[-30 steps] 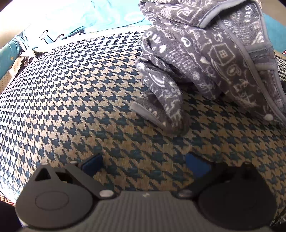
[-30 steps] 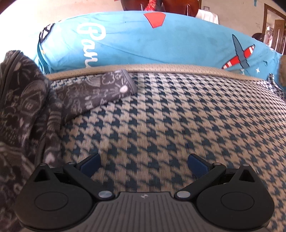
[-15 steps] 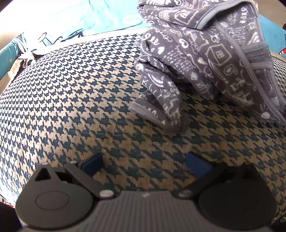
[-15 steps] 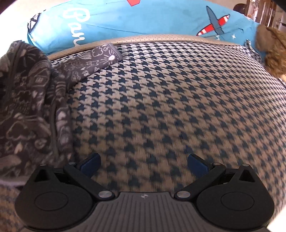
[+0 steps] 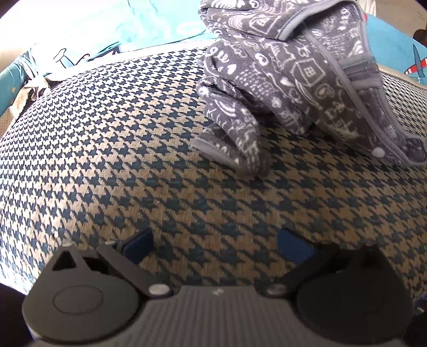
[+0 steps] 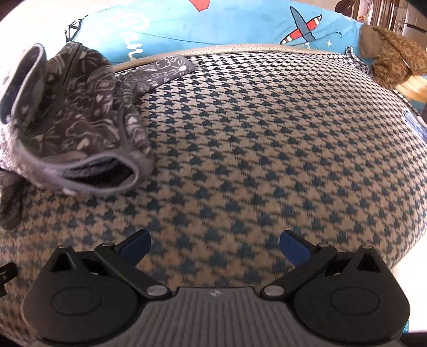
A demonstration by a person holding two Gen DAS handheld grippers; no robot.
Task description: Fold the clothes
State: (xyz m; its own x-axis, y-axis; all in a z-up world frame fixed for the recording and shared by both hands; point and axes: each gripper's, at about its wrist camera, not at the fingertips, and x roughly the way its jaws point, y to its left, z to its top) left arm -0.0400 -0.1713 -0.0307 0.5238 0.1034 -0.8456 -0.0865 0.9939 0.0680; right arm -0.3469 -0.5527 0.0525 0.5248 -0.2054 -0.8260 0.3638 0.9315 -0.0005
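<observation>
Both my tongs are spread wide with nothing between their blue pads: the left tongs point(image 5: 216, 245) and the right tongs point(image 6: 214, 247) each hang over bare houndstooth cover point(image 5: 106, 138), close above it, and I cannot tell whether they touch it. The garment point(image 5: 293, 72), grey fleece with white doodles and a grey binding, lies bunched in a heap on that cover, ahead and to the right of my left tongs, with a cuff point(image 5: 226, 152) drooping toward me and a white snap point(image 5: 378, 152) at its right corner. From my right tongs the same garment point(image 6: 69, 122) sits at the far left, its bound opening gaping my way, one sleeve point(image 6: 160, 72) stretched flat toward the far edge. Behind it lies a blue sheet point(image 6: 240, 24) printed with aeroplanes, and a brown patterned cloth point(image 6: 392, 61) at the far right
</observation>
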